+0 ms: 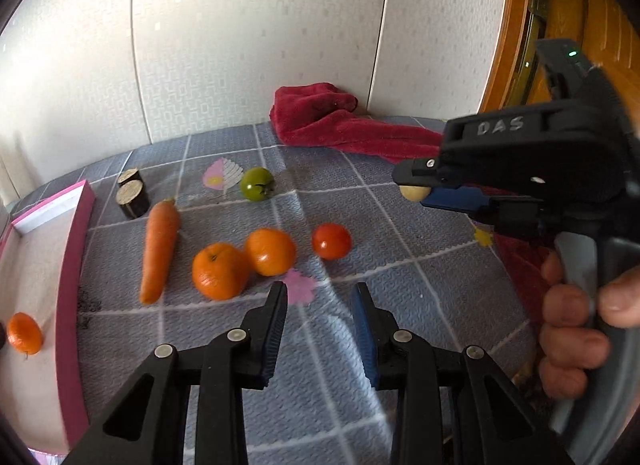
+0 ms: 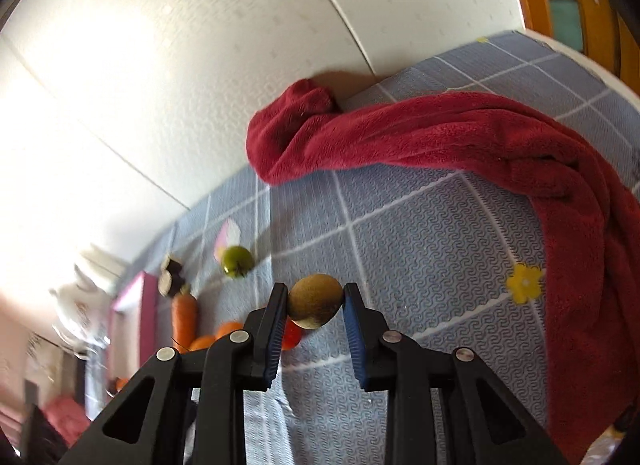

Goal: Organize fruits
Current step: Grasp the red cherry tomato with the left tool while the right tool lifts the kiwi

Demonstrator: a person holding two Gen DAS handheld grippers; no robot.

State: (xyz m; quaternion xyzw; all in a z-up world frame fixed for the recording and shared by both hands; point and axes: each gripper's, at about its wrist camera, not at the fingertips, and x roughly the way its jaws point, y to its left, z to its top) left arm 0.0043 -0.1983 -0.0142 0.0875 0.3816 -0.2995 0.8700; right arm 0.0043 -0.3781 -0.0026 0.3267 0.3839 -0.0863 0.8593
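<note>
My right gripper (image 2: pixel 315 301) is shut on a brown kiwi (image 2: pixel 315 300) and holds it above the table; it also shows in the left wrist view (image 1: pixel 416 189) at the right. My left gripper (image 1: pixel 322 297) is open and empty, just in front of two oranges (image 1: pixel 219 271) (image 1: pixel 270 251) and a red tomato (image 1: pixel 331 241). A carrot (image 1: pixel 159 249) lies to their left, a green tomato (image 1: pixel 257 183) farther back. A pink-rimmed box (image 1: pixel 70 265) at the left holds one orange (image 1: pixel 25 333).
A red towel (image 2: pixel 480 137) lies bunched along the back and right of the blue checked tablecloth (image 1: pixel 400 285). Two short dark log pieces (image 1: pixel 133 192) stand near the box. A white wall runs behind the table.
</note>
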